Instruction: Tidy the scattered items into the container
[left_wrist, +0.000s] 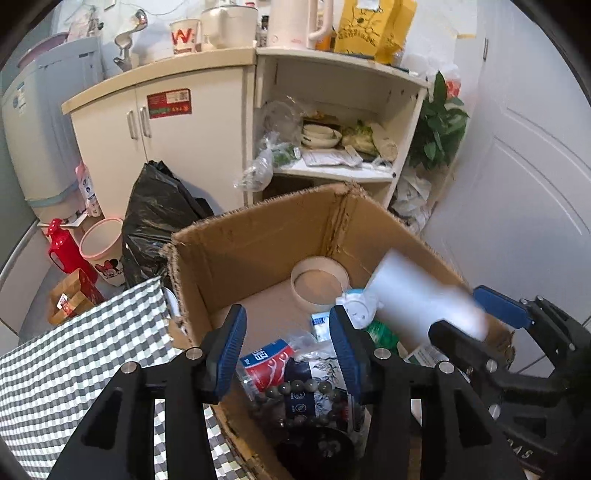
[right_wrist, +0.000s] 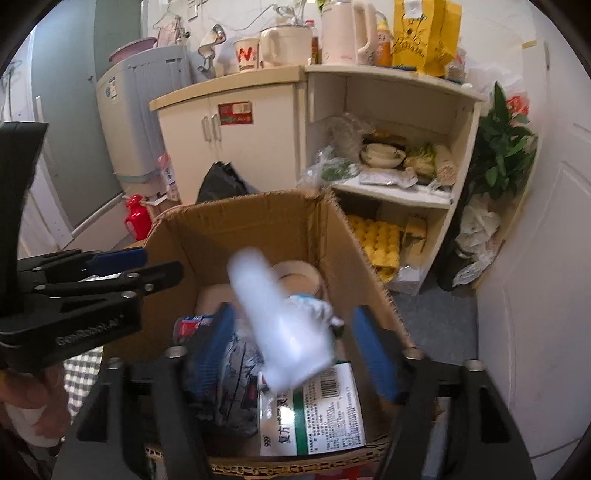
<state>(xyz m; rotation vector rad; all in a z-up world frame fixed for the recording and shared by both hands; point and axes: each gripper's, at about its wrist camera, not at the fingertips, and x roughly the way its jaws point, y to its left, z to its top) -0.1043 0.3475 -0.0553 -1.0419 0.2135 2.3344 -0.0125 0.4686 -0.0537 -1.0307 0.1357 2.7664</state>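
An open cardboard box (left_wrist: 258, 240) (right_wrist: 240, 225) holds a tape roll (left_wrist: 319, 284) (right_wrist: 295, 275), a red-labelled pack (left_wrist: 269, 362), a bead bracelet (left_wrist: 295, 387) and a green-and-white medicine box (right_wrist: 314, 413). My left gripper (left_wrist: 288, 332) hovers open over the box's near left part, empty. My right gripper (right_wrist: 293, 314) is open over the box's right side. A white cylinder (right_wrist: 280, 317) (left_wrist: 424, 299), motion-blurred, lies tilted between its spread fingers, and I cannot tell whether they touch it.
The box rests beside a checked cloth (left_wrist: 74, 369). Behind it are a black rubbish bag (left_wrist: 159, 218), a pink bin (left_wrist: 101, 247), a red flask (left_wrist: 62, 247), a cream cabinet (left_wrist: 184, 147) and open shelves (right_wrist: 399, 192). A white door (right_wrist: 535, 258) stands to the right.
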